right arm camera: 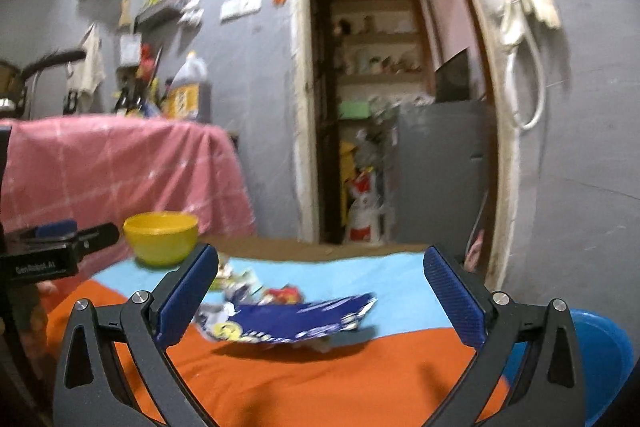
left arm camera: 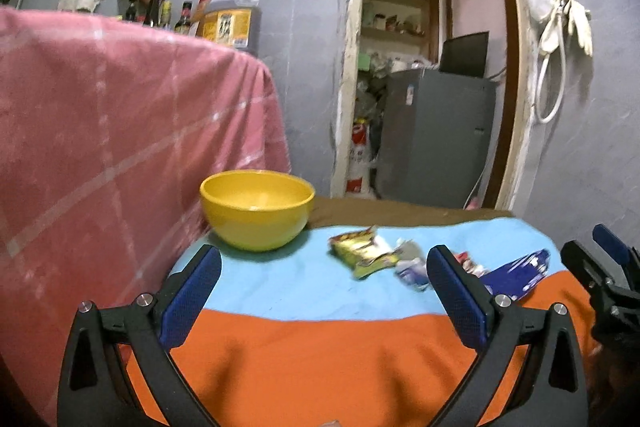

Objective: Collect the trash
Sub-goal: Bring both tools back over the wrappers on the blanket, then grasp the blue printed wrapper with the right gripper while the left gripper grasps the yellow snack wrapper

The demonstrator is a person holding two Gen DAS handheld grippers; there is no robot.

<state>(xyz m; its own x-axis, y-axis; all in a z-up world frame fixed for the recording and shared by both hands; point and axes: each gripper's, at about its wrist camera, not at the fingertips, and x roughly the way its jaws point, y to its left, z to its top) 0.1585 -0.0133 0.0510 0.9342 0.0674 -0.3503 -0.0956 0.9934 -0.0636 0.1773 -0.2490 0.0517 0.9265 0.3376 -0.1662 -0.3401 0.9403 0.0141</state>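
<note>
1. Wrappers lie scattered on a table covered in light blue and orange cloth [left arm camera: 304, 283]: a yellow-green snack packet [left arm camera: 360, 251] sits nearest the middle, a crumpled white-and-blue scrap [left arm camera: 410, 263] just beside it, a small red-and-white piece [right arm camera: 282, 294] behind, and a large dark blue wrapper [right arm camera: 296, 319] toward the right edge of the light blue band, overlapping onto the orange.
2. Nothing is gripped. The left gripper [left arm camera: 324, 291] stands with its jaws spread wide, its blue pads [left arm camera: 192, 295] apart over the cloth, and the snack packet and the white-and-blue scrap lie ahead of it, untouched.
3. The right gripper [right arm camera: 320, 291] is likewise spread wide; the dark blue wrapper lies on the cloth ahead, seen in the gap, and neither pad meets it.
4. Each gripper shows at the edge of the other's view, the two side by side above the orange part of the cloth.
5. A yellow bowl [left arm camera: 256, 209] stands upright on the far left corner of the light blue band, well apart from the wrappers; nothing can be made out inside it.
6. A blue tub [right arm camera: 604, 355] shows low at the right of the right wrist view, beside the table.
7. To the left a pink checked cloth [left arm camera: 120, 131] drapes over a higher surface, with bottles and a big oil jug [left arm camera: 232, 15] behind it.
8. Beyond the table a doorway [left arm camera: 424, 67] opens onto shelves and a grey fridge [left arm camera: 436, 131].
</note>
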